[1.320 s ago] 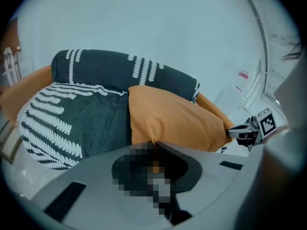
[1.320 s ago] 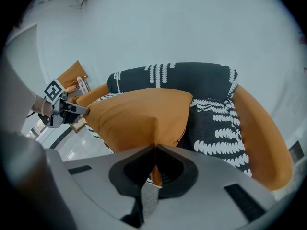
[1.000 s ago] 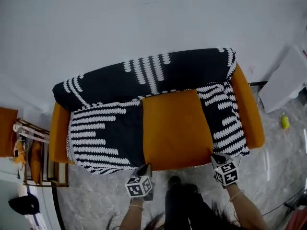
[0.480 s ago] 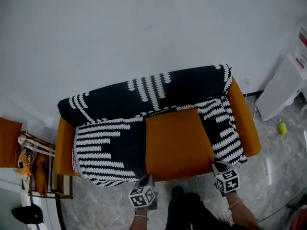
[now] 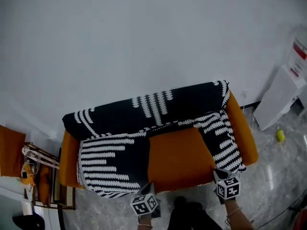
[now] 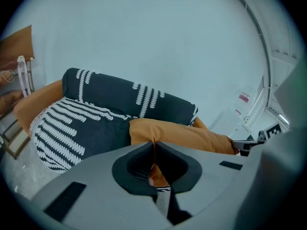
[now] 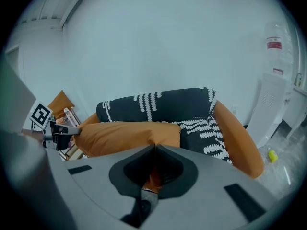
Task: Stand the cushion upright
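Observation:
An orange cushion point(image 5: 180, 158) lies on the seat of an orange sofa point(image 5: 242, 133) draped with a black-and-white patterned throw point(image 5: 112, 162). Its front edge is lifted off the seat. My left gripper point(image 5: 147, 191) is shut on the cushion's front left corner, and orange fabric point(image 6: 154, 169) shows pinched between its jaws. My right gripper point(image 5: 218, 175) is shut on the front right corner, with orange cloth point(image 7: 152, 176) caught between its jaws. From the left gripper view the cushion point(image 6: 182, 134) stretches across to the right gripper point(image 6: 249, 145). The right gripper view shows the cushion point(image 7: 127, 135) reaching the left gripper point(image 7: 60, 134).
A white wall rises behind the sofa. A wooden rack point(image 5: 41, 176) with orange items stands at the left. A white appliance point(image 5: 280, 92) stands at the right, with a small yellow-green object point(image 5: 280, 135) on the marble floor beside it.
Both grippers have risen with the cushion's front corners, lifting its front edge. The sofa now sits lower and smaller in the head view.

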Demonstrator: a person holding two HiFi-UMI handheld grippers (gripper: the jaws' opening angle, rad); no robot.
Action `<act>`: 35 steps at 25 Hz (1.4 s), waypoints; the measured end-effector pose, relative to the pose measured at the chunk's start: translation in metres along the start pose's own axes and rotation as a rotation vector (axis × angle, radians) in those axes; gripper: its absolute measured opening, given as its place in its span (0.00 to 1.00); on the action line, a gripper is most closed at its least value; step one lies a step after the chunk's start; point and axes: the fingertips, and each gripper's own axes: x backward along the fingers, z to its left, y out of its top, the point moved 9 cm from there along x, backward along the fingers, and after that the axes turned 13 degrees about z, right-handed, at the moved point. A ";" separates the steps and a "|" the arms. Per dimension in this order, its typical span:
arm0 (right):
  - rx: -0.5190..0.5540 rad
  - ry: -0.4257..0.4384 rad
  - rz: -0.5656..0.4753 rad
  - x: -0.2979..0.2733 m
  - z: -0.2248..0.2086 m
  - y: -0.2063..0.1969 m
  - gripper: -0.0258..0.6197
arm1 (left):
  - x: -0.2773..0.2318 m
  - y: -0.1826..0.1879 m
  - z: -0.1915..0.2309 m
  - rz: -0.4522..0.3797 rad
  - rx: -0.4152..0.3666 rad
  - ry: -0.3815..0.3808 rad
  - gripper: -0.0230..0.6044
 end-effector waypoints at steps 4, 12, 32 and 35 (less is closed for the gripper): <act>-0.039 -0.018 -0.015 0.011 0.011 0.010 0.06 | 0.013 0.012 0.002 0.006 -0.015 -0.012 0.09; -0.062 -0.060 -0.046 0.016 0.022 0.039 0.06 | 0.018 0.046 0.008 0.012 -0.049 -0.032 0.09; 0.007 -0.117 -0.139 0.004 0.012 0.149 0.06 | 0.000 0.152 -0.001 -0.057 -0.120 -0.047 0.09; 0.015 -0.122 -0.148 0.000 0.007 0.163 0.07 | -0.005 0.169 -0.005 -0.056 -0.132 -0.045 0.09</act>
